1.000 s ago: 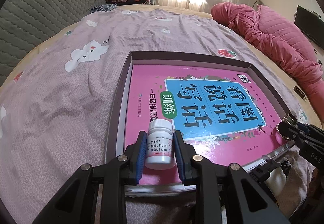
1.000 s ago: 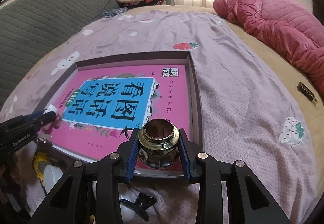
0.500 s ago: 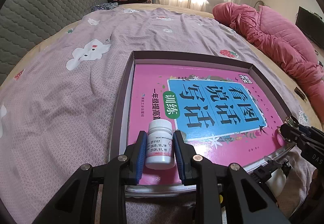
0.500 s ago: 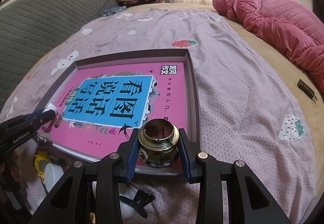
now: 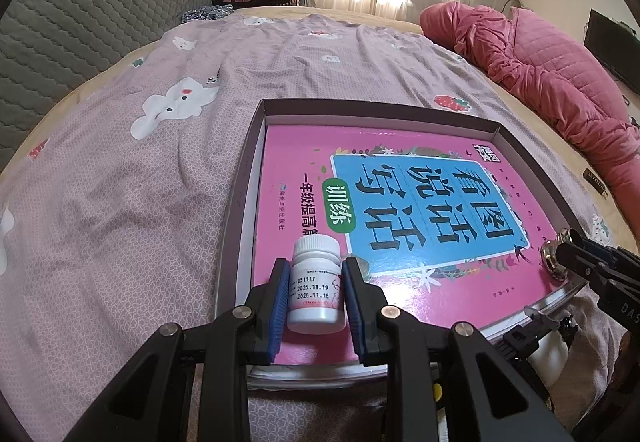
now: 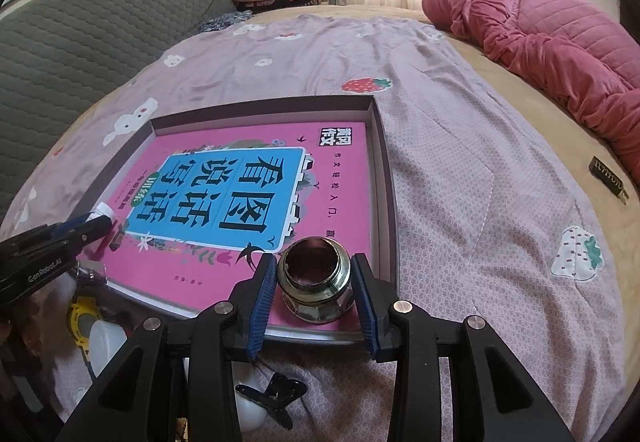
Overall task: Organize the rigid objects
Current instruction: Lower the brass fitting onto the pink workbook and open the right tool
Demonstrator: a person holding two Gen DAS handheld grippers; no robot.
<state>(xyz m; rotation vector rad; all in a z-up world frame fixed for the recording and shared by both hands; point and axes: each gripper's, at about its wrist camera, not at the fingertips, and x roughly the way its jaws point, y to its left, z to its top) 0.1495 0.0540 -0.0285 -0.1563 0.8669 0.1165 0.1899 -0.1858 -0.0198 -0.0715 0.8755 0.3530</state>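
Note:
A white pill bottle (image 5: 316,294) with a printed date label stands upright over the near left part of a pink book (image 5: 400,202), and my left gripper (image 5: 316,264) is shut on its sides. The book lies in a shallow dark box (image 5: 240,202) on the bed. In the right wrist view, a round metal threaded fitting (image 6: 316,290) rests on the book's near right corner between the blue pads of my right gripper (image 6: 314,258). Those jaws are opening, with thin gaps at the pads. Each gripper shows at the edge of the other's view: the right gripper (image 5: 568,242), the left gripper (image 6: 96,222).
The lilac bedsheet (image 6: 480,202) spreads around the box. A pink quilt (image 5: 560,82) is heaped at the far right, and a small black bar (image 6: 608,178) lies near it. A black clip (image 6: 280,394), white items and a yellow piece (image 6: 80,322) lie by the box's near edge. A grey padded headboard (image 5: 80,22) is on the left.
The right jaws have spread slightly and the metal fitting now sits lower on the book between them. The left gripper and its bottle are as before.

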